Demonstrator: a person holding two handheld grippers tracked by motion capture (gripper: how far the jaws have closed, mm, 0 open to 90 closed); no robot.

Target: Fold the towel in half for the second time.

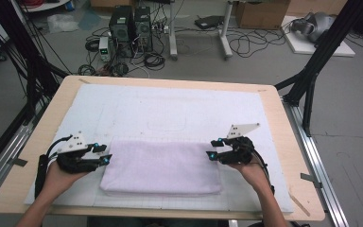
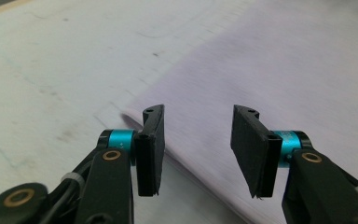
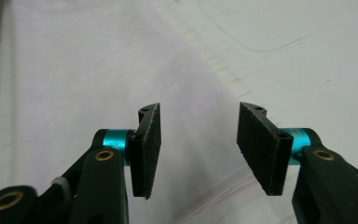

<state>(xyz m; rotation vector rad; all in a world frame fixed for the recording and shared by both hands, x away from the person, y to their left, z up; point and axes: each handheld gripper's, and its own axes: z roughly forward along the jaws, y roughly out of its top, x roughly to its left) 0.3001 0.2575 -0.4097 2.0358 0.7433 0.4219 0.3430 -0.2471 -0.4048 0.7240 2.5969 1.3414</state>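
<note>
**Towel folded on the mat, both grippers off it with jaws apart**

Towel, pale lilac and folded into a long rectangle, lies flat on the white mat that covers the wooden table, toward my side of it. I see no corner lifted; its edges sit square to the mat's front edge.

My left gripper sits at the towel's left end, by the far corner, tips pointing inward over the edge. In the left gripper view its jaws stand apart with nothing between them, and the towel's edge runs underneath, with bare mat to the left.

My right gripper mirrors it at the towel's right end, again at the far corner. Its jaws are likewise spread and clamp nothing; in the right gripper view the towel lies below and beyond the pads. Whether either gripper's tips brush the cloth I cannot tell.
</note>
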